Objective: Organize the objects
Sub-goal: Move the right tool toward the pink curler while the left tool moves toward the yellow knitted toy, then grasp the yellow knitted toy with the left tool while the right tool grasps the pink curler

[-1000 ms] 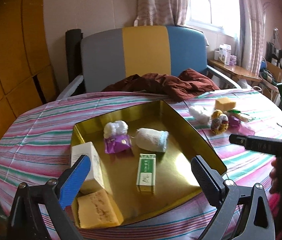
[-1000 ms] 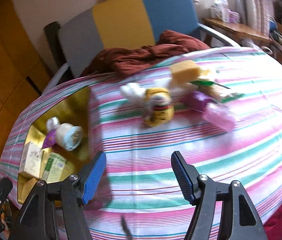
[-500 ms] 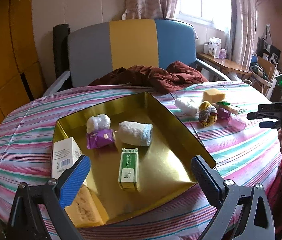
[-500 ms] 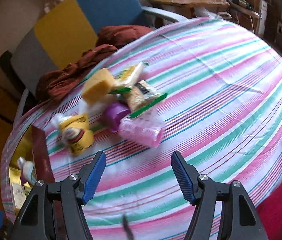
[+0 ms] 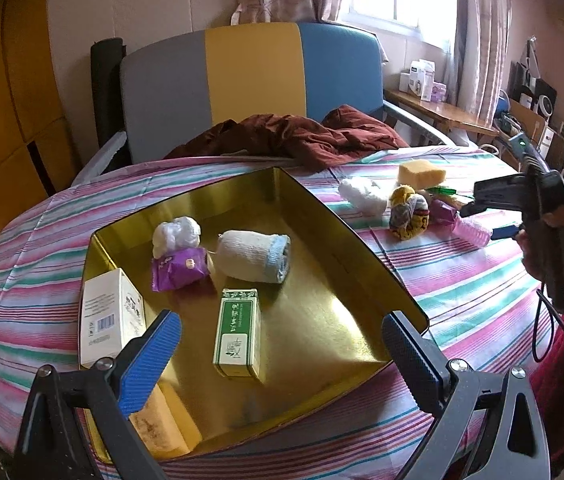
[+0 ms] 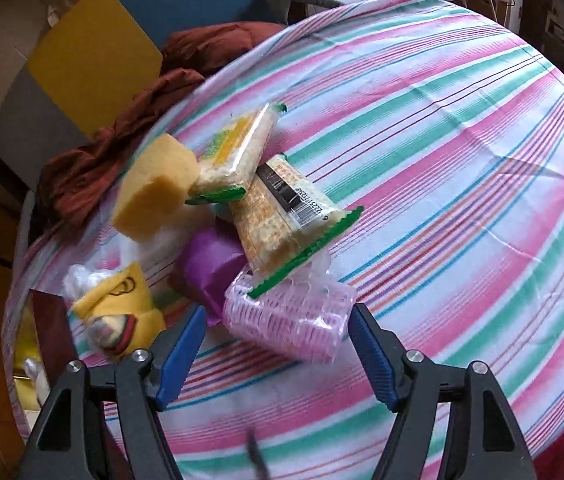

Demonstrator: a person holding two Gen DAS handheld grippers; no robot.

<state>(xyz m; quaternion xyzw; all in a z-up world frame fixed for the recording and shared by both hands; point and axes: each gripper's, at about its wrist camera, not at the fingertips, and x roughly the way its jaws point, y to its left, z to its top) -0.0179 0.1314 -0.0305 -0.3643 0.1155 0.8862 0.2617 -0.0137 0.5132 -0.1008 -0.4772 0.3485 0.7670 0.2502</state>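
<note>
Your right tongs [image 6: 276, 344] are spreading wider around a ribbed, translucent pink plastic case [image 6: 290, 320], pads seemingly just clear of it, though blur makes contact hard to judge. Against the case lean a crinkly biscuit packet [image 6: 282, 216], a purple wrapper [image 6: 210, 268], a porous yellow sponge [image 6: 154, 192] and a soft yellow sock [image 6: 122, 312], all on the striped bench [image 6: 462, 160]. Your left tongs [image 5: 278, 356] stand wide and empty over the shiny gold tin tray [image 5: 322, 300], which holds a green carton [image 5: 238, 332] and a rolled white sock [image 5: 254, 256]
</note>
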